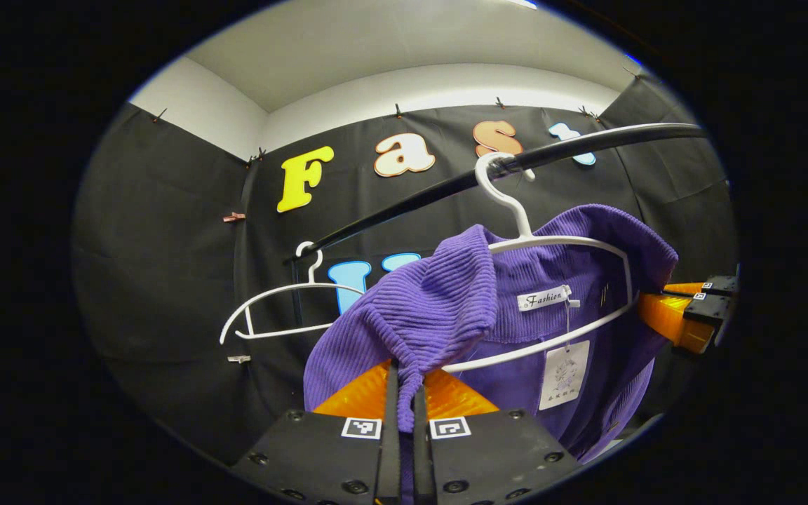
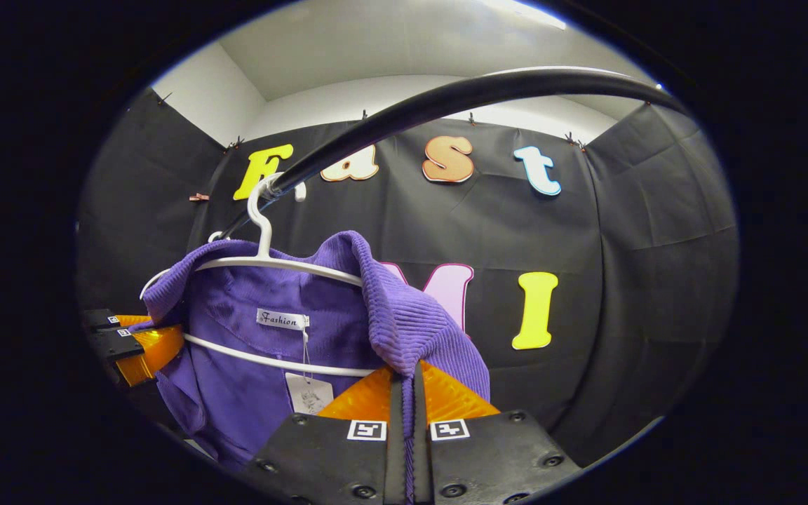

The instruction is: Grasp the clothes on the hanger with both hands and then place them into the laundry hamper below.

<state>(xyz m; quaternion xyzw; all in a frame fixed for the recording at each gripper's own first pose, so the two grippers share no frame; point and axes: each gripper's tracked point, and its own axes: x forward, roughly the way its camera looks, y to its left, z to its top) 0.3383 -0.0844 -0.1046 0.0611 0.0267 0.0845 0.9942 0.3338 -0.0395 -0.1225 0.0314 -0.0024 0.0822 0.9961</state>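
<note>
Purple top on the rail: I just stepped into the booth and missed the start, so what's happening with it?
A person is taking it down with two handheld grippers. The left gripper is shut on one shoulder of the purple top, and the right gripper is shut on the other. The top hangs on its white hanger, hooked over the black rail. An empty white hanger hangs farther along.
</note>
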